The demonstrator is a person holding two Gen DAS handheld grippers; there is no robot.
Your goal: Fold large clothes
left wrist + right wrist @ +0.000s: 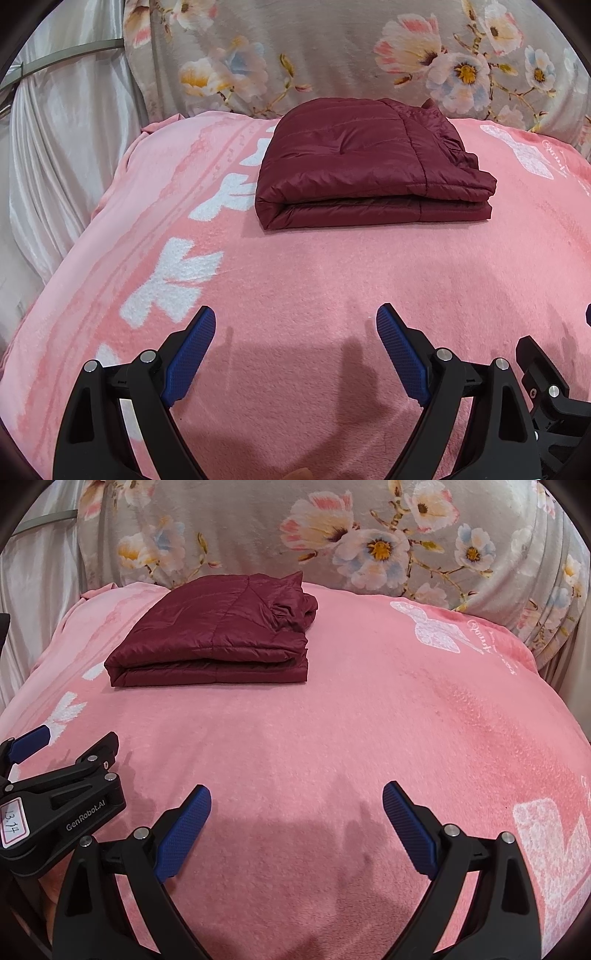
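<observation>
A maroon quilted jacket (369,162) lies folded into a compact rectangle on the pink blanket (295,280), toward the far side. It also shows in the right wrist view (218,638), at the far left. My left gripper (295,325) is open and empty, low over the near part of the blanket, well short of the jacket. My right gripper (295,805) is open and empty too, beside the left one and to its right. The left gripper's body (62,805) shows at the left edge of the right wrist view.
A grey floral blanket (332,51) is bunched up behind the pink blanket (332,738). A pale satin curtain (55,147) hangs at the left. The pink blanket drops off at its left and right edges.
</observation>
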